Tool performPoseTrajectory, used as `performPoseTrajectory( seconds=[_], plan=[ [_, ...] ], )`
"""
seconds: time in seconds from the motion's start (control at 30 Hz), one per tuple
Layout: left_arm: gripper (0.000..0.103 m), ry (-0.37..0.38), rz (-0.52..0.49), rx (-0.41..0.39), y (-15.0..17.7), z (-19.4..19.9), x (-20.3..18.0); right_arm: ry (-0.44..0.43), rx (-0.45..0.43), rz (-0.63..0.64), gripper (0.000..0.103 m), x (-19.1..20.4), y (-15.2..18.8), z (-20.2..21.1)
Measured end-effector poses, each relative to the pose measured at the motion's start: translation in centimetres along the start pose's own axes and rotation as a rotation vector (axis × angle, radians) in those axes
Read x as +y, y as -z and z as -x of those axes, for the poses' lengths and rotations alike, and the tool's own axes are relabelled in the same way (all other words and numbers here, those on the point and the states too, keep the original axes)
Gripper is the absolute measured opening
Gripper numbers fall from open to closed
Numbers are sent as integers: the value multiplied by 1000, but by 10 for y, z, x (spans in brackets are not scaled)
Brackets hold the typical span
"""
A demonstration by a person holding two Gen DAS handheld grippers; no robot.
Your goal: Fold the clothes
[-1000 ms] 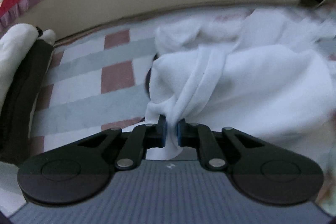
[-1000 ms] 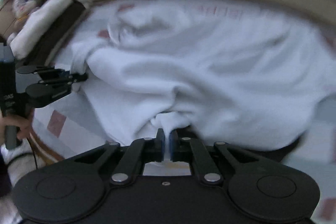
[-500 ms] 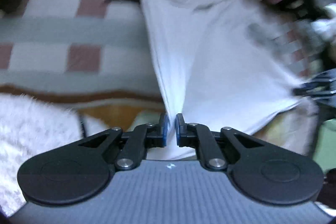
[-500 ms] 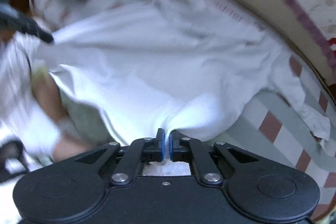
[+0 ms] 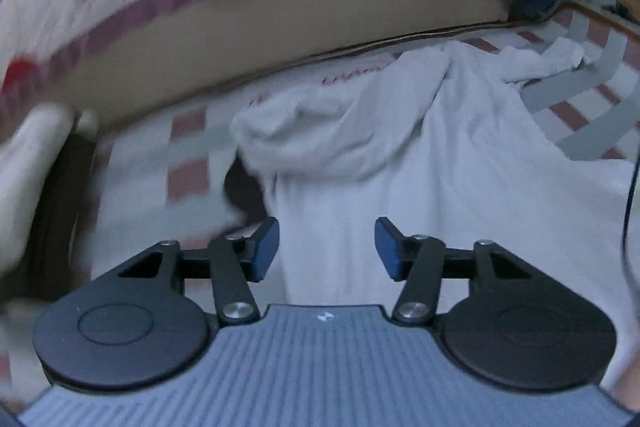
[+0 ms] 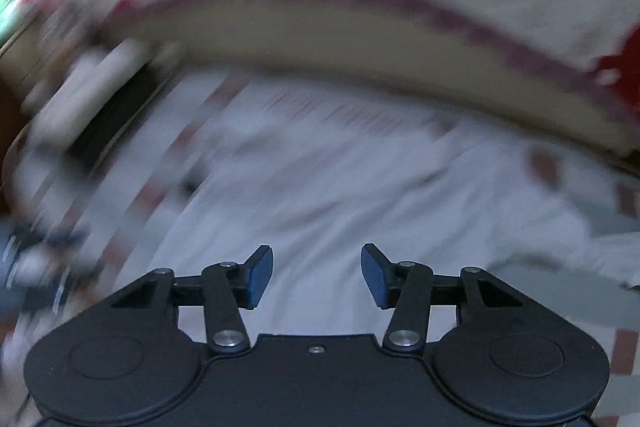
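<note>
Both tools stand wide and empty: the left tool (image 5: pixel 326 247) and right tool (image 6: pixel 317 275) hover over the white garment (image 5: pixel 420 163), which lies rumpled ahead on the checked bedsheet (image 5: pixel 188 163). Soft, light, limp cloth, likely best pinched at an edge or corner.

The left gripper (image 5: pixel 327 247) gapes empty over the white garment (image 5: pixel 440 167), which lies rumpled toward twelve o'clock on the checked sheet (image 5: pixel 188 147).

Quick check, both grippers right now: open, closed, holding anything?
Left gripper: open, holding nothing, over the white garment.
Right gripper: open, holding nothing, over the same garment.
</note>
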State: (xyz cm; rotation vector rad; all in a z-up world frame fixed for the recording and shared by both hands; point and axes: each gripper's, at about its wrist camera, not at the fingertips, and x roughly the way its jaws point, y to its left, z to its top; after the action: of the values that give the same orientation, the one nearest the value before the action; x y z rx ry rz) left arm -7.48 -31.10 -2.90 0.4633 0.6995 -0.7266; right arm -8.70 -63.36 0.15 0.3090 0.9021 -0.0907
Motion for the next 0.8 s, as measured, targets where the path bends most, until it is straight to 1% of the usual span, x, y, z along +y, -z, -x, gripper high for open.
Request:
performPoseTrajectory(
  seconds=[0.07,0.1,0.13,0.17,0.2,0.23,0.27,0.3,0.33,0.37,0.43,0.47,0.53,0.57,0.6,0.63,0.67,0.7,0.73,0.77,0.8],
  plan=[
    [59,-35,-72,-23,-12,-33,-14,1,-79,-158,55,-38,-10,-21],
    [60,-55,-103,-26,-15,-51,-17,12,-122,-223,55,-58,-10,-32],
    [60,-89,-140,-26,-18,-66,-24,47,-181,-268,55,-77,-4,-43],
    [62,-123,-177,-26,-20,-81,-31,103,-227,-297,55,-93,6,-53],
    [63,-147,-215,-22,-21,-95,-36,175,-208,-313,55,-108,15,-64],
    [63,-165,-250,-23,-22,-108,-41,212,-197,-325,55,-120,21,-70],
    [63,-168,-279,-22,-23,-122,-45,242,-190,-336,55,-130,28,-75],
    [63,-169,-307,-21,-25,-135,-49,241,-187,-372,55,-143,35,-78],
    [63,-158,-319,-22,-26,-144,-52,220,-176,-400,55,-151,36,-80],
    [65,-153,-317,-25,-27,-150,-53,196,-165,-428,55,-159,36,-82],
    [74,-142,-311,-29,-31,-162,-55,158,-181,-423,55,-157,33,-87],
    [81,-135,-275,-15,-35,-170,-53,139,-190,-418,55,-155,32,-90],
    [82,-117,-167,45,-41,-186,-45,100,-209,-408,55,-151,29,-95],
    [82,-96,-131,58,-43,-193,-42,79,-201,-390,55,-147,26,-102],
    [82,-82,-112,59,-44,-197,-40,58,-191,-370,55,-143,23,-109],
    [82,-81,-109,52,-45,-200,-37,57,-181,-343,55,-138,21,-118],
    [80,-82,-113,42,-46,-203,-36,66,-170,-306,55,-132,19,-125],
    [44,-65,-123,23,-46,-203,-33,75,-160,-268,55,-127,19,-131],
    [11,-39,-139,22,-47,-204,-32,79,-151,-237,55,-122,19,-135],
    [10,-26,-141,57,-50,-205,-29,81,-142,-207,55,-117,19,-139],
    [10,-27,-118,60,-54,-201,-24,86,-130,-183,55,-115,19,-142]
  ],
)
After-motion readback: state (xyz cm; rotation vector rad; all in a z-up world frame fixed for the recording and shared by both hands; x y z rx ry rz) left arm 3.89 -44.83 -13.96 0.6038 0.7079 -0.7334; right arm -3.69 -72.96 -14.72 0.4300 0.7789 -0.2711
